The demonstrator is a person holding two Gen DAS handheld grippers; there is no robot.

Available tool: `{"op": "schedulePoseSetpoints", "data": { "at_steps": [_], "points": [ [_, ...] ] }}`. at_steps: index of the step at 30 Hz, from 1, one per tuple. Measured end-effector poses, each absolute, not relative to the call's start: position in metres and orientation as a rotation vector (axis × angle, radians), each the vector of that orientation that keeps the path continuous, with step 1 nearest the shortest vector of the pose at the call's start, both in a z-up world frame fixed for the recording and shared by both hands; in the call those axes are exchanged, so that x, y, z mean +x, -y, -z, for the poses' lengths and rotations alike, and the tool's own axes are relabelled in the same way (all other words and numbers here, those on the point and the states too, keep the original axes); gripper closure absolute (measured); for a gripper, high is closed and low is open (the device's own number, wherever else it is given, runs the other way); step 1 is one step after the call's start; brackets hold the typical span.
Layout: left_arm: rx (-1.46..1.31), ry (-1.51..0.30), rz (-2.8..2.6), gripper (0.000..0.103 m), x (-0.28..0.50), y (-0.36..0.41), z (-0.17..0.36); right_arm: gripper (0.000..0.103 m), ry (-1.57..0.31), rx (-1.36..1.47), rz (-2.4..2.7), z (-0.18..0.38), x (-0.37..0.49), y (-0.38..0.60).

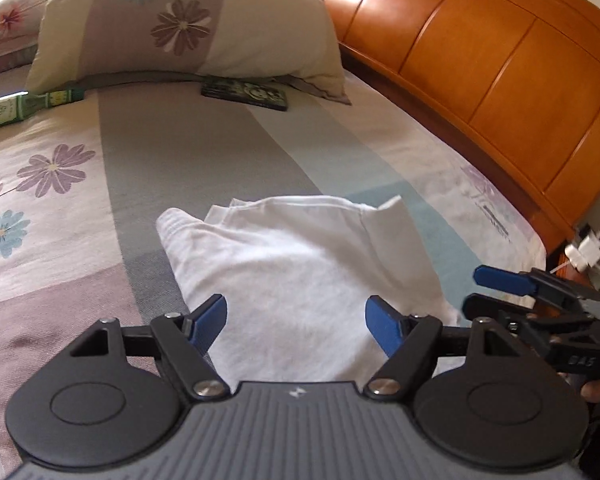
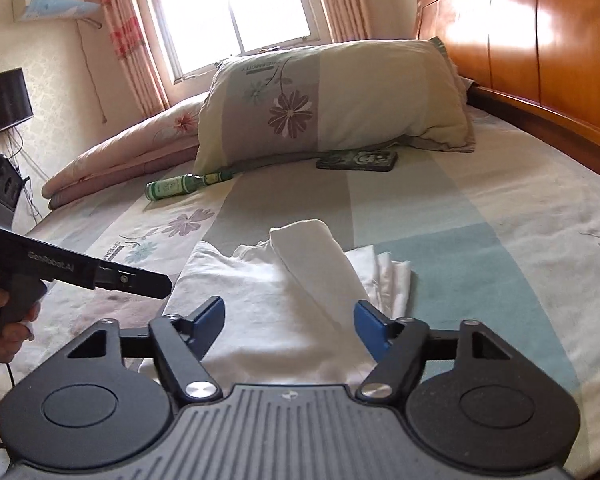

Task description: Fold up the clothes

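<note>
The left gripper (image 1: 296, 322) and right gripper (image 2: 288, 322), blue-padded, both gape released above the soft, rumpled white garment (image 2: 284, 292), partly folded on the floral bedsheet (image 2: 480, 216). "GenRobot.AI" marks the left gripper's black body; a green labelled bottle (image 2: 180, 186) lies beyond.

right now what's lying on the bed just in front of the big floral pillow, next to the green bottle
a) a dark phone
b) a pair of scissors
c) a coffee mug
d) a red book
a, a dark phone lies flat on the bed at the foot of the floral pillow, to the right of the green bottle in the right wrist view.
</note>
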State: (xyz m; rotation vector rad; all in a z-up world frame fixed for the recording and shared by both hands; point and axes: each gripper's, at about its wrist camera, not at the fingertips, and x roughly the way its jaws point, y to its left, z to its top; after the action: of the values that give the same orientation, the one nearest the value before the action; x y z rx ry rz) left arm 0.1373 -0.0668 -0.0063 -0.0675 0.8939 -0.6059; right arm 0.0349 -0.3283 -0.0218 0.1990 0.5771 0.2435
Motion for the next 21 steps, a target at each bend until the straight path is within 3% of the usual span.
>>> {"op": "schedulePoseSetpoints", "data": {
  "at_steps": [3,8,9,13,21],
  "points": [
    [-0.077,-0.908,0.629,0.021,0.141,0.067,0.008,0.045,-0.612,0.187,-0.308,0.032,0.070,0.318],
    [-0.084,-0.930,0.626,0.020,0.142,0.069,0.021,0.047,-0.682,0.215,-0.189,0.060,0.107,0.333],
    [-0.086,-0.935,0.613,0.020,0.143,0.068,0.024,0.054,-0.696,0.224,-0.144,0.065,0.113,0.340],
    [-0.117,-0.934,0.611,0.020,0.143,0.065,0.032,0.053,-0.622,0.294,-0.160,0.055,0.082,0.360],
    [-0.134,-0.913,0.722,0.018,0.132,0.080,0.043,0.053,-0.657,0.446,-0.144,0.066,0.035,0.384]
  ]
}}
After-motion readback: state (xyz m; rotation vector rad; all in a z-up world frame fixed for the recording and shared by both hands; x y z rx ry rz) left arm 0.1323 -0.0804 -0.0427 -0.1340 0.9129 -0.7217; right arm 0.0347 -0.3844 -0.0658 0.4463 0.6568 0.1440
